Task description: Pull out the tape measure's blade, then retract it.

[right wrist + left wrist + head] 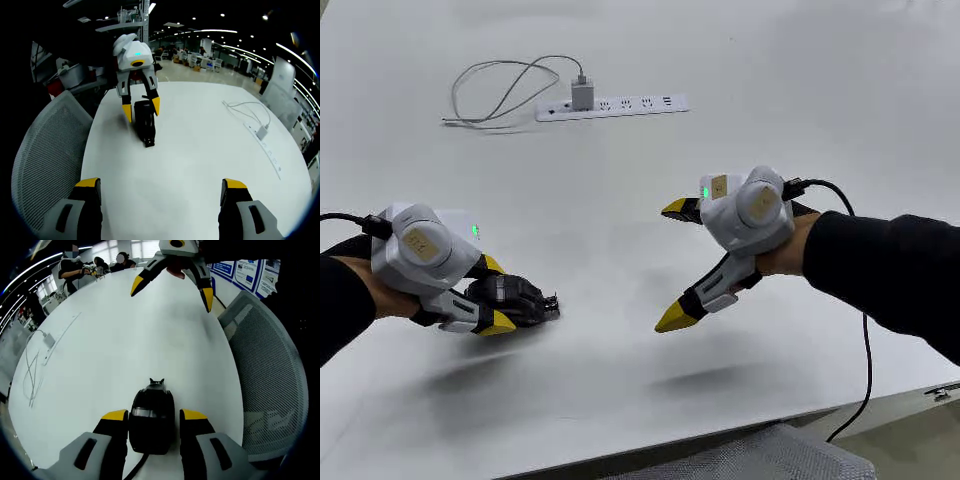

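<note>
Tape measure, blade retracted, rests on the table, clamped by the left gripper; facing the tape measure, the right gripper gapes wide.

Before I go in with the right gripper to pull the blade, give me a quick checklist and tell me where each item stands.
1. Left gripper clamped on the tape measure: ok, a jaw on each side of the case.
2. Blade fully in: ok, just the blade tab sticks out at the front.
3. Tab facing the right gripper: ok.
4. Right gripper open: ok, jaws wide apart.
5. Right gripper at the tab: not ok, it is well apart from it, with bare table between.
6. Path free: ok, the power strip lies far off on the table.
</note>
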Demonstrator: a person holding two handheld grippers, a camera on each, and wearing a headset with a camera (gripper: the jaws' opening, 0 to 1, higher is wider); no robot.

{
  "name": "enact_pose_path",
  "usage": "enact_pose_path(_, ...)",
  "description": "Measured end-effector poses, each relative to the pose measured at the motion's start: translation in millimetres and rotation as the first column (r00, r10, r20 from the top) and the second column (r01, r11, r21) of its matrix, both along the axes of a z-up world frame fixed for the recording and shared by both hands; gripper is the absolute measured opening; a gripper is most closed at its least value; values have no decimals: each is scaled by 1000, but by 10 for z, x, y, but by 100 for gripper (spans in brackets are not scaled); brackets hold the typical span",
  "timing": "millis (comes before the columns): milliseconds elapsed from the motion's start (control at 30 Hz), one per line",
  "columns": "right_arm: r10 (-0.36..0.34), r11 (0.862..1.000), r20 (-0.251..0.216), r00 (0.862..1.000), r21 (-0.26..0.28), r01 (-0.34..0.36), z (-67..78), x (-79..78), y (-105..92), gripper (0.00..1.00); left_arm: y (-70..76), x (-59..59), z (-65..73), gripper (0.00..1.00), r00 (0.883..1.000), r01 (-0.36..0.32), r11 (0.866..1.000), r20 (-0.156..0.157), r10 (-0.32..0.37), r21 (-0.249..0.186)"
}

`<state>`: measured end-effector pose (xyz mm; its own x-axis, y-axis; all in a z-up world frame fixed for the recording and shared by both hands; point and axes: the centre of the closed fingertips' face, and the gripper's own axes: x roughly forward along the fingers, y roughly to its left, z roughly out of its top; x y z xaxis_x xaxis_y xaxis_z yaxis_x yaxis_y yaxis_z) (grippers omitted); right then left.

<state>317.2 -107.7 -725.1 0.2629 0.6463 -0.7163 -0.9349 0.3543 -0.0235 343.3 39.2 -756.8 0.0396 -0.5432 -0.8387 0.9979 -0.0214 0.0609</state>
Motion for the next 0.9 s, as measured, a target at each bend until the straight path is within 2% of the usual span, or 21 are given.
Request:
enact_pose_path(33, -3, 1000, -3, 1000, 6, 3, -1, 4, 29, 99, 14, 71, 7, 30, 999, 9, 1000, 44, -9, 9)
enact_pose_path(67, -7, 1000, -3, 1000, 12, 7, -1, 10, 50, 99, 3, -11, -9, 30, 1000, 13, 1000, -9, -13, 4)
enact_pose_path(100, -8, 1000, -2, 1000, 20, 8, -6, 17, 91, 99, 6, -4, -8, 30, 1000, 20, 1000, -11, -20, 10)
enact_pose_path(267, 1, 1000, -11, 1000, 30, -1, -73, 54, 219, 99, 17, -16, -21, 29, 998, 65, 997, 0, -65, 33)
enact_pose_path(300, 6, 1000, -12, 1000, 29, -5, -81, 53, 240, 99, 19, -14, -25, 29, 998, 62, 997, 0, -62, 35)
enact_pose_path(367, 24, 999, -8, 1000, 22, -24, -97, 44, 288, 93, 23, -4, -30, 29, 998, 55, 998, 2, -55, 38)
enact_pose_path(533, 35, 999, -14, 999, 9, -35, -205, 113, 441, 89, 31, 19, -47, 29, 999, 39, 998, 9, -39, 48)
enact_pose_path(700, 47, 999, -19, 999, 28, -47, -216, 153, 644, 84, 31, 33, -59, 29, 999, 26, 998, 19, -27, 51)
enact_pose_path(900, 78, 997, -23, 997, 17, -77, -261, 138, 795, 80, 36, 48, -65, 30, 1000, 27, 998, 10, -27, 53)
